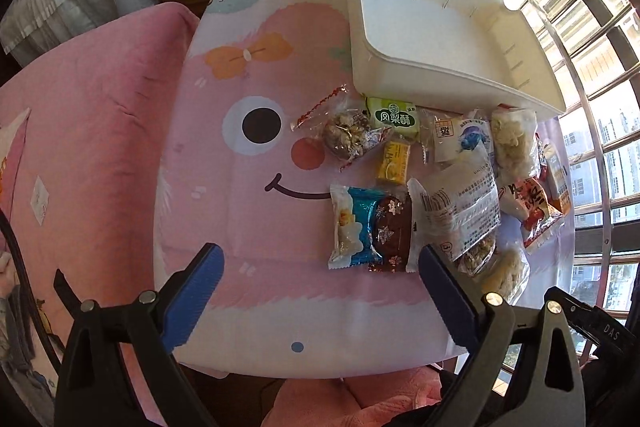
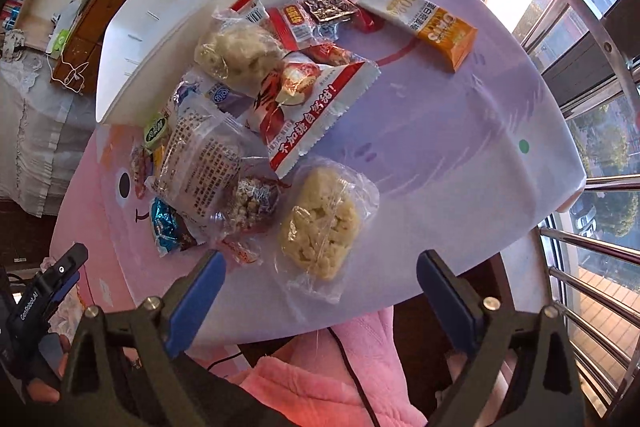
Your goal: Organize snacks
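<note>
Presently, the white tray (image 1: 460, 39) sits in the upper right of the left wrist view, on the cartoon-printed tablecloth (image 1: 260, 187), and its visible floor is bare: no snack lies inside it. The snacks lie loose on the cloth just below the tray's near wall. Among them are a green pineapple-cake packet (image 1: 394, 117) touching that wall, a small yellow packet (image 1: 394, 163) below it, and a blue-and-brown wrapped packet (image 1: 370, 229) at lower centre.

In the right wrist view the tray (image 2: 192, 27) occupies the upper left; a red-and-white pouch (image 2: 312, 107) lies mid-frame, an orange-and-white bar (image 2: 424, 23) well apart at upper right, and a clear-wrapped pale cake (image 2: 324, 217) nearest the camera.

The left gripper (image 1: 322, 291) stands wide apart, gripping nothing. The right gripper (image 2: 320, 293) is likewise spread wide, nothing between its fingers.
</note>
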